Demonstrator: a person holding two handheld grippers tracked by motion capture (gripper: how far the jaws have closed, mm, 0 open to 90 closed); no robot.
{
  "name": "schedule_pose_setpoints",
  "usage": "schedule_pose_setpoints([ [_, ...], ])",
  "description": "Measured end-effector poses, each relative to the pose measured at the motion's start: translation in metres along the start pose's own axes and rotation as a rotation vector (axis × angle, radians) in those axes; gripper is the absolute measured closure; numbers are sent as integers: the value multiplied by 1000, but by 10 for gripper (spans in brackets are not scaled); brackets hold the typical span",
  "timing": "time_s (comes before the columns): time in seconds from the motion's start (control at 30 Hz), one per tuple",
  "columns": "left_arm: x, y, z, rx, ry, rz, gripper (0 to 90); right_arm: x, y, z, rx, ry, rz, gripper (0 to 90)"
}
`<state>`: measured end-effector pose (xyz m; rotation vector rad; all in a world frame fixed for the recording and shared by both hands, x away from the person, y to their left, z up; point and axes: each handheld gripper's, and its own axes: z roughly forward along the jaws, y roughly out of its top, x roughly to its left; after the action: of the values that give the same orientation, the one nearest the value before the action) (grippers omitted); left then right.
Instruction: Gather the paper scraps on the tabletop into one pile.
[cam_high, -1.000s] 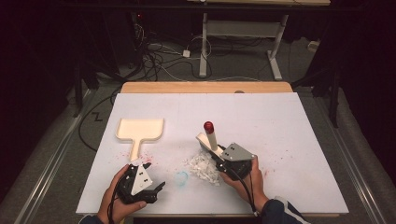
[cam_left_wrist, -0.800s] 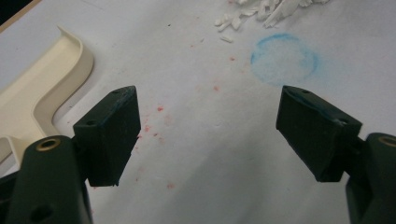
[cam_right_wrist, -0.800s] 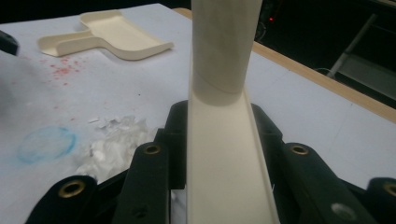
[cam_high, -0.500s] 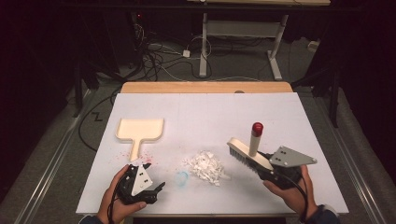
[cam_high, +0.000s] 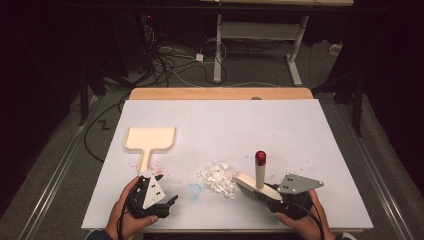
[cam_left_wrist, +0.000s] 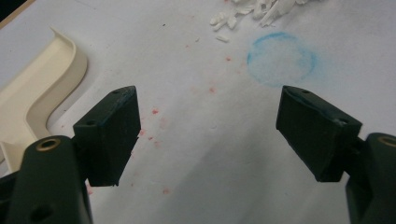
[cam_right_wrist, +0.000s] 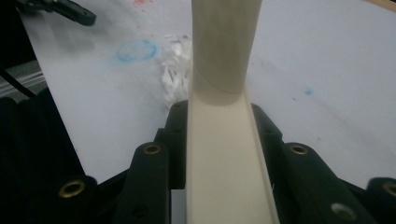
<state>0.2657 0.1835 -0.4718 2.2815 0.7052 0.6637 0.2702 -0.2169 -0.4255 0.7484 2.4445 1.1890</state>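
A cream brush (cam_high: 251, 184) with an upright red-tipped handle (cam_high: 260, 158) is clamped in my right gripper (cam_high: 274, 196), shut on its body, just right of a pile of white scraps (cam_high: 217, 178). In the right gripper view the brush (cam_right_wrist: 224, 158) runs between the jaws, with the scraps (cam_right_wrist: 175, 70) beyond it. A cream dustpan (cam_high: 150, 139) lies to the left. My left gripper (cam_high: 169, 203) rests near the front edge, open and holding nothing. Its own view shows its fingertips (cam_left_wrist: 210, 126) wide apart over bare table beside the dustpan (cam_left_wrist: 32, 98).
A blue ring mark (cam_high: 195, 191) sits on the white table (cam_high: 300, 130) between my left gripper and the scraps; red specks lie near the dustpan handle. A wooden edge (cam_high: 220, 93) runs along the back. Cables and desk legs stand on the floor beyond.
My right gripper carried the brush from over the scraps out to the right, then came back a little leftward and nearer the front edge. The left gripper stayed still.
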Motion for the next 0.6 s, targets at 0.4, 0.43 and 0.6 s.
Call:
schedule_pose_setpoints([
  [0.4, 0, -1, -2, -1, 3, 2, 208, 9, 26, 18, -56, 7, -67, 685],
  [0.43, 0, -1, -2, -2, 3, -1, 208, 8, 26, 14, -63, 6, -63, 685],
  [0.6, -1, -1, -3, -1, 6, -2, 208, 3, 23, -6, -90, 17, -66, 685],
])
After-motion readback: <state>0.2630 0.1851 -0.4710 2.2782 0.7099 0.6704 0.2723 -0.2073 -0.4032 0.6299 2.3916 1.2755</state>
